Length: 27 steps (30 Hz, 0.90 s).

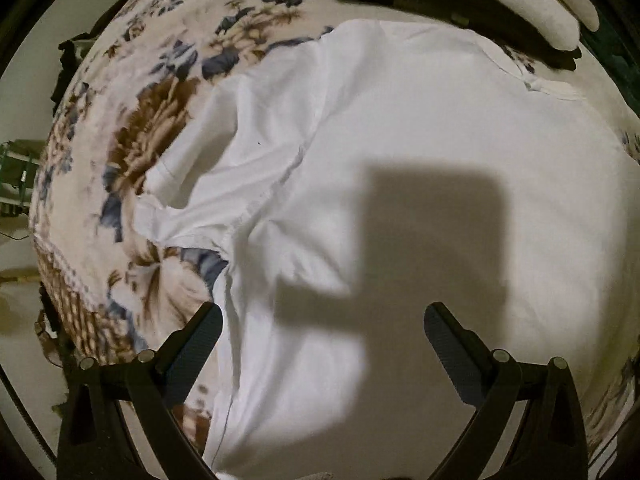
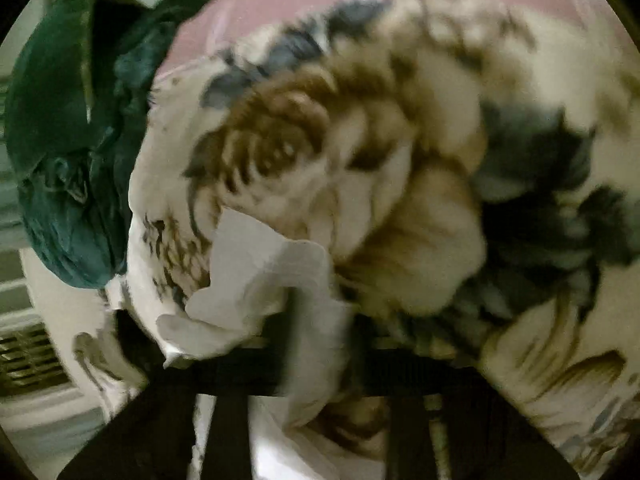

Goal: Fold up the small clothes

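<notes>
- A white shirt (image 1: 400, 140) lies spread flat on a floral blanket (image 1: 120, 128); it fills the ground ahead of the left gripper (image 1: 323, 332) and runs on beneath it.
- The shirt's long axis runs from under the jaws away and to the right, with the collar (image 1: 554, 89) at the far right end.
- One short sleeve (image 1: 208, 184) sticks out ahead and to the left of the jaws, its open cuff pointing left onto the blanket; it is creased near the armpit.
- The left jaws stand wide apart with nothing between them, over the shirt; their shadow falls on the cloth just ahead.
- The right wrist view is blurred. The right gripper (image 2: 316, 344) has its jaws drawn together on a bunched edge of white cloth (image 2: 256, 280), which rises crumpled ahead and to the left of them.
- A dark green cloth (image 2: 72, 140) sits far left of the right jaws, at the blanket's edge.
</notes>
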Tool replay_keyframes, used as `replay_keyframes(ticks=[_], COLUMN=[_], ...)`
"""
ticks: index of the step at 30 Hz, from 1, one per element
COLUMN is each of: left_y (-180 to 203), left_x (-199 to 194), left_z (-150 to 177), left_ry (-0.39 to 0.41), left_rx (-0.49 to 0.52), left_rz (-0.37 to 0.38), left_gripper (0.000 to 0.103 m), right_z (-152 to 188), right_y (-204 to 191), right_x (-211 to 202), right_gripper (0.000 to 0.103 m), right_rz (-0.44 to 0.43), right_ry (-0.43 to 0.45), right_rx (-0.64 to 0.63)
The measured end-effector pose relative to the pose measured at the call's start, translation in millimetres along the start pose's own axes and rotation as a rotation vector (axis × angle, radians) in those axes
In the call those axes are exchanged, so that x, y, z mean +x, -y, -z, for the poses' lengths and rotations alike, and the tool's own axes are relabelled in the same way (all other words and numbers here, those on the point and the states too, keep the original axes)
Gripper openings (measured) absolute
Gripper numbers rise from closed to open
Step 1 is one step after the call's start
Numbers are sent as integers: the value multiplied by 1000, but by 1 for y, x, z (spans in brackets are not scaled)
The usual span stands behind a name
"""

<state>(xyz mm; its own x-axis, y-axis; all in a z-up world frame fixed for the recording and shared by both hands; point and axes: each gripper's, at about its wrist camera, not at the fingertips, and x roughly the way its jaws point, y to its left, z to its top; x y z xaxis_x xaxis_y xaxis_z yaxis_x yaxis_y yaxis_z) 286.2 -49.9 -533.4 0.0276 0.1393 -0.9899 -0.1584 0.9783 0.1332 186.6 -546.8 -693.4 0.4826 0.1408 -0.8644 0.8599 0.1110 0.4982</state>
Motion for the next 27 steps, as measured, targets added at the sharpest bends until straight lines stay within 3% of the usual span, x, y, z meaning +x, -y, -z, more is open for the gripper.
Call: replay_keyframes(ticks=[2, 4, 7, 11, 14, 15, 17, 18, 20, 21, 23, 27], left_y=[-8, -17, -37, -65, -85, -90, -102, -107, -120, -124, -132, -152], left_x=[4, 5, 3, -1, 4, 6, 10, 10, 11, 11, 12, 14], left_z=[2, 4, 5, 8, 11, 11, 12, 13, 14, 16, 18, 17], left_ry=[2, -3, 12, 64, 57, 50, 48, 49, 48, 48, 43, 49], left_rx=[-15, -38, -67, -64, -75, -84, -102, -108, -122, -131, -152, -185], left_rz=[8, 9, 3, -58, -80, -85, -95, -102, -107, -106, -105, -113], left_gripper=[103, 103, 103, 103, 103, 103, 103, 103, 103, 103, 103, 103], right_z=[12, 34, 99, 230, 321, 352, 381, 391, 401, 402, 396, 355], right_y=[-23, -63, -133, -194, -194, -186, -167, -156, -149, -146, -145, -162], right_x=[-10, -21, -30, -5, 35, 57, 83, 86, 82, 69, 51, 31], right_gripper=[7, 7, 7, 7, 7, 7, 13, 28, 49, 53, 53, 54], right_rz=[22, 55, 105, 203, 276, 334, 414, 427, 394, 337, 294, 237], right_ry=[45, 95, 158, 150, 90, 30, -87, -140, -192, -222, -216, -131], right_rx=[-93, -287, -685, -1204, -1501, -1607, -1701, -1717, -1704, -1676, -1630, -1394])
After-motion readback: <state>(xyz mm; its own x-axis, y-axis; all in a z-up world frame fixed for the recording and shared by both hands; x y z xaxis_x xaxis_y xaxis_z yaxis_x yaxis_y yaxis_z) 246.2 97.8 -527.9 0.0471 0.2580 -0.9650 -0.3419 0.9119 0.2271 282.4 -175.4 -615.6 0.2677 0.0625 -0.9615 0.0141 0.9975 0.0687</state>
